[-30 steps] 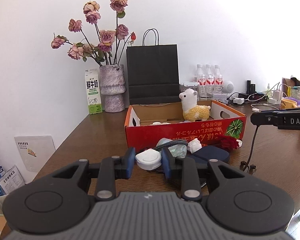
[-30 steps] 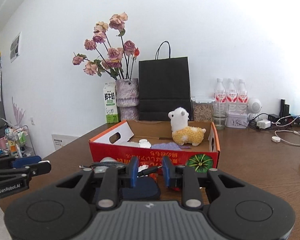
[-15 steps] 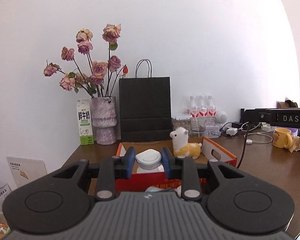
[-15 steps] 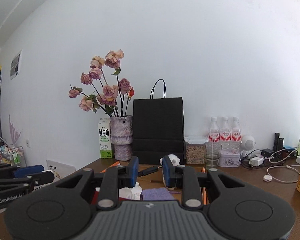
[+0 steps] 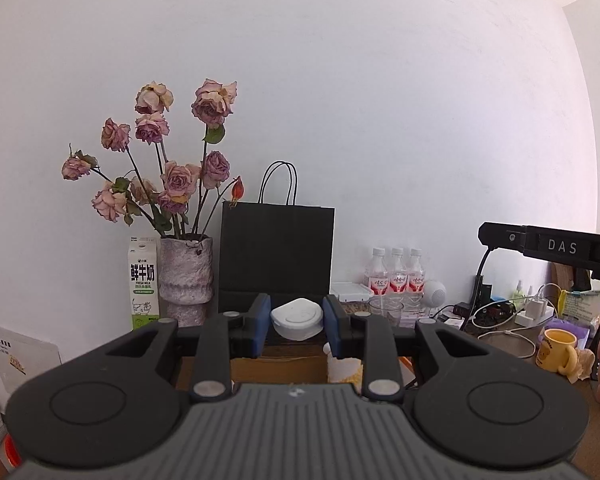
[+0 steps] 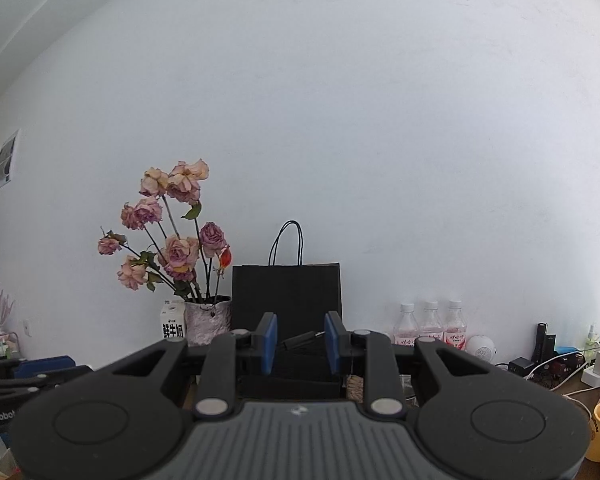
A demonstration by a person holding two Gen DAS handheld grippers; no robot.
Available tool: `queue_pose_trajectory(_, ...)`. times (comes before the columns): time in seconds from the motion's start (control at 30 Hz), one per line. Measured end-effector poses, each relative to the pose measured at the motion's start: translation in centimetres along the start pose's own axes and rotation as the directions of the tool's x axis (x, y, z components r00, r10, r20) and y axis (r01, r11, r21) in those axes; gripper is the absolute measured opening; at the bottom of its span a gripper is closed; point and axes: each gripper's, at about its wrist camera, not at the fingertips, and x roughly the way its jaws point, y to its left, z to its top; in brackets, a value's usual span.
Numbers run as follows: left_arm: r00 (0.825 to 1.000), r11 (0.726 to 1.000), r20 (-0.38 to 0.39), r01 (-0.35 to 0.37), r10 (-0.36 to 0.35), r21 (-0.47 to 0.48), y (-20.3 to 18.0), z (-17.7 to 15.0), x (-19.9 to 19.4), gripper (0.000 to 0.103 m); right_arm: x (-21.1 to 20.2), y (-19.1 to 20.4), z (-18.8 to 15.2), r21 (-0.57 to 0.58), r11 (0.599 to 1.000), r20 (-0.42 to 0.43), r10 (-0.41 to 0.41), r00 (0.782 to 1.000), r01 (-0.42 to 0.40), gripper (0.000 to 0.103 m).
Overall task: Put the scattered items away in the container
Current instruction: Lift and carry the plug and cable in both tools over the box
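The left gripper point(image 5: 296, 322) has its blue pads clamped on a small white rounded plastic case point(image 5: 296, 317), which hangs clear of the table, in front of the black paper bag. The right gripper point(image 6: 297, 342) pinches a thin black cable plug point(image 6: 300, 340) that lies slantwise between its blue pads; the jaws stand narrowly apart around it.

Just below the left gripper's fingers, a strip of the brown cardboard box interior point(image 5: 278, 368) shows, with a white and yellow plush toy point(image 5: 342, 368) partly hidden at its right. To the right stands a yellow mug point(image 5: 557, 350) amid white cables.

Against the white wall stand a milk carton point(image 5: 142, 282), a mottled stone-look vase of faded pink roses point(image 5: 186, 274), a black paper bag with handles point(image 5: 277, 252) and three clear water bottles with pink labels point(image 5: 396, 274).
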Motion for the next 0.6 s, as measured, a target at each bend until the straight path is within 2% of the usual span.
queue_pose_trajectory(0.13, 1.0, 1.0, -0.009, -0.002, 0.002, -0.021, 0.2, 0.6, 3.1, 0.029, 3.1, -0.5, -0.1, 0.003, 1.0, -0.02, -0.017, 1.0, 0.017, 0.024)
queue_pose_trajectory(0.3, 0.999, 0.999, -0.053, -0.004, 0.001, -0.052, 0.4, -0.4, 7.5, 0.029, 7.2, -1.0, -2.3, 0.028, 0.999, -0.074, -0.013, 0.997, 0.015, 0.024)
queue_pose_trajectory(0.43, 0.995, 0.998, -0.1, -0.012, 0.005, -0.069, 0.6, -2.5, 10.7, 0.029, 10.2, -1.3, -5.0, 0.024, 1.0, -0.104, -0.007, 0.995, 0.01, 0.024)
queue_pose_trajectory(0.6, 0.986, 0.993, -0.162, -0.065, 0.048, -0.1, 1.3, -6.2, 14.4, 0.029, 13.7, -2.0, -9.9, 0.046, 0.999, -0.177, -0.013, 0.984, 0.021, 0.024)
